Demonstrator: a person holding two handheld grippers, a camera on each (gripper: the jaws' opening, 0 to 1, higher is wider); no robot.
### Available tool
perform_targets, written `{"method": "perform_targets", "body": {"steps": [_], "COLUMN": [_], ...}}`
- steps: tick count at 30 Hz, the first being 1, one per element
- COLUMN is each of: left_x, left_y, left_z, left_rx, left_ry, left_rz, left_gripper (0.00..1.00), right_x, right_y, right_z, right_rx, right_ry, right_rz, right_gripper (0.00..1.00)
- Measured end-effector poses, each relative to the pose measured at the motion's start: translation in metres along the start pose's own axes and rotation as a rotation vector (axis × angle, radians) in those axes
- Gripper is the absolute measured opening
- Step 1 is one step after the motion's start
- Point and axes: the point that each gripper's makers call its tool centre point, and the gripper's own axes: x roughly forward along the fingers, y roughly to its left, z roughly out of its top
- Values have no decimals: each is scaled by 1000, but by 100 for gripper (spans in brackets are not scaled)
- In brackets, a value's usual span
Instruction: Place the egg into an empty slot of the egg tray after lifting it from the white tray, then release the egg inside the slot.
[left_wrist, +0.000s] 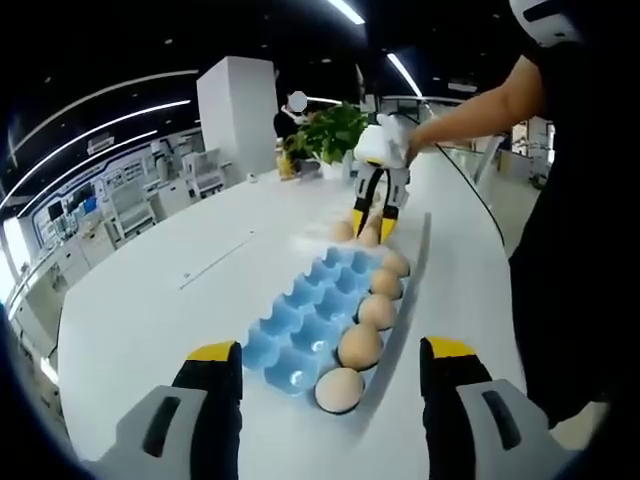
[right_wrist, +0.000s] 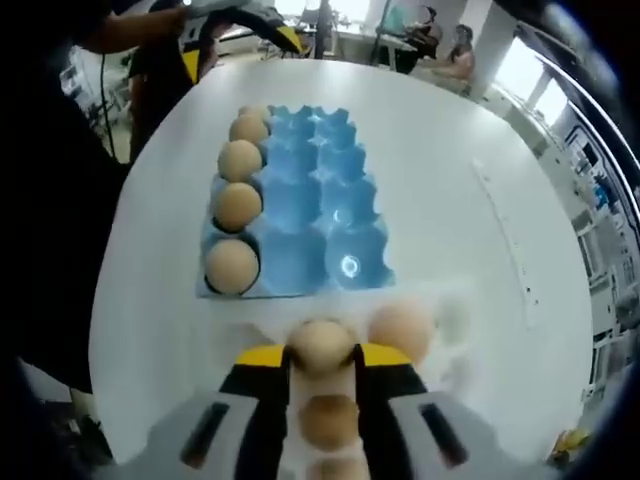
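In the right gripper view, my right gripper (right_wrist: 322, 358) has its yellow-tipped jaws shut on a tan egg (right_wrist: 320, 342) that sits low over the white tray (right_wrist: 455, 325). Two more eggs (right_wrist: 402, 330) lie in that tray. Just beyond it is the blue egg tray (right_wrist: 300, 215), with several eggs (right_wrist: 232, 265) in its left column and the other slots empty. In the left gripper view, my left gripper (left_wrist: 332, 355) stands open at the near end of the blue egg tray (left_wrist: 305, 315). My right gripper (left_wrist: 375, 222) is at the far end, over the white tray's eggs (left_wrist: 343, 231).
Both trays rest on a long white table (left_wrist: 160, 300). A person's arm (left_wrist: 480, 100) reaches in from the right, with the body close along the table's right edge. A green plant (left_wrist: 330, 130) stands at the far end. People sit beyond the table (right_wrist: 450, 55).
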Motion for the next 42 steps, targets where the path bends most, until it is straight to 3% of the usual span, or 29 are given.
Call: {"method": "perform_targets", "body": {"steps": [10, 12, 14, 23, 31, 42], "left_x": [3, 3, 4, 1, -2, -2], "left_y": [0, 0, 1, 3, 8, 9], "left_z": [1, 1, 2, -2, -6, -9], "left_rx": [0, 1, -3, -4, -4, -19], "left_ry": [0, -2, -3, -3, -3, 13], "left_rz": [-1, 0, 1, 9, 25, 31], "left_gripper": [73, 72, 72, 73, 74, 79], "right_x": [3, 4, 3, -20, -28, -31], "right_y": [-1, 0, 1, 2, 2, 5], "right_z": [-3, -3, -3, 2, 13, 32], "right_rx": [33, 82, 69, 157, 105, 87], "right_ry": [-3, 9, 13, -90, -107, -138], "right_rz": [113, 95, 79, 4, -51, -51], "right_gripper": [26, 26, 25, 24, 24, 24]}}
